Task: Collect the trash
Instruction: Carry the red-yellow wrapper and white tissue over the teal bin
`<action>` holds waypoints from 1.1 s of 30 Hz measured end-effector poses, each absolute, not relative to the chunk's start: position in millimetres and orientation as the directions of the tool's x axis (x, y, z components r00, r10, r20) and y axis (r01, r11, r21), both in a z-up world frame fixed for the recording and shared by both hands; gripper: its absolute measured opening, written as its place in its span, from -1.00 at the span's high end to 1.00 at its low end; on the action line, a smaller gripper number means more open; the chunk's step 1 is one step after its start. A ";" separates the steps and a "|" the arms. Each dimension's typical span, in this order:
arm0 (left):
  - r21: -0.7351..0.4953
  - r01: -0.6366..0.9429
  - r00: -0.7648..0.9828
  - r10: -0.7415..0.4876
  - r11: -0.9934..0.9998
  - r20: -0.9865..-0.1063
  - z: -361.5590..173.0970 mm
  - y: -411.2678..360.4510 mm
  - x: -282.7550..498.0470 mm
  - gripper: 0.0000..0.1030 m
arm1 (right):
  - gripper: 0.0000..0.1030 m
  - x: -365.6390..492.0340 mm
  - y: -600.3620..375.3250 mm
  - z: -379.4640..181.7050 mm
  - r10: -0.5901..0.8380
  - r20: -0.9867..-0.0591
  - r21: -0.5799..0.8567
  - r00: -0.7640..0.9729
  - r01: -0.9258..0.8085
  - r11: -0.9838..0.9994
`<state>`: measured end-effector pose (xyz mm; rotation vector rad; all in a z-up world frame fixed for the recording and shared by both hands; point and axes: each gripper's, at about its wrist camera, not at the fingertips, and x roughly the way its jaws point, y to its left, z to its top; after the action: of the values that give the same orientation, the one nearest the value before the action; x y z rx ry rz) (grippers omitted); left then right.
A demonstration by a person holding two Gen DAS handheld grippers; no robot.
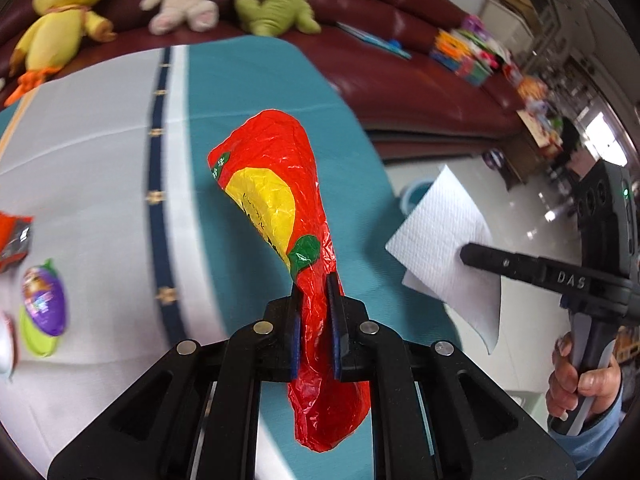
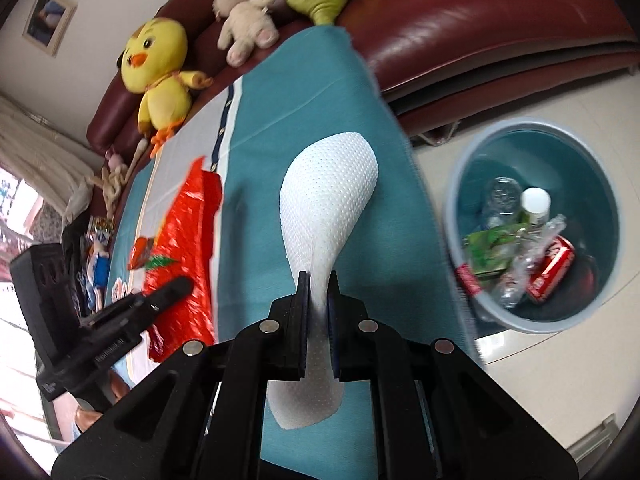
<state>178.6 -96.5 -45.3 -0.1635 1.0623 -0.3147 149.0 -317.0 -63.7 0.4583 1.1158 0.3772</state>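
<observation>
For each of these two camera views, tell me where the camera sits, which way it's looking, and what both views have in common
Left wrist: on the left gripper, looking down over the cloth-covered table to the sofa; it clamps a red wrapper; the person's right hand shows.
Right wrist: on the right gripper, facing table edge and trash basin; it clamps a paper towel.
Shared: both grippers, wrapper, towel, sofa, yellow chick toy.

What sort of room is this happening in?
Most likely a home living room. A dark red leather sofa runs along the back with plush toys on it, such as a yellow chick, and a cloth-covered table stands in front, with a trash basin on the tiled floor beside it.
</observation>
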 end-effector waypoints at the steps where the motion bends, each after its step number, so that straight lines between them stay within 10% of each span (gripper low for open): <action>1: -0.283 0.191 0.441 -0.339 0.940 -0.831 -45.6 -103.9 180.9 0.78 | 0.83 147.6 -325.1 -63.0 0.505 -0.762 0.533 0.404 -0.050 0.845; 33: -0.318 0.466 0.168 -0.436 0.825 -0.884 -103.6 -315.0 267.8 0.75 | 0.80 148.0 -520.4 -96.2 0.351 -0.778 0.533 0.521 0.253 0.808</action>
<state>267.8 -315.0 -103.6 0.0294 1.2467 -0.6416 148.0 -520.4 -96.2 0.6584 1.0421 0.0641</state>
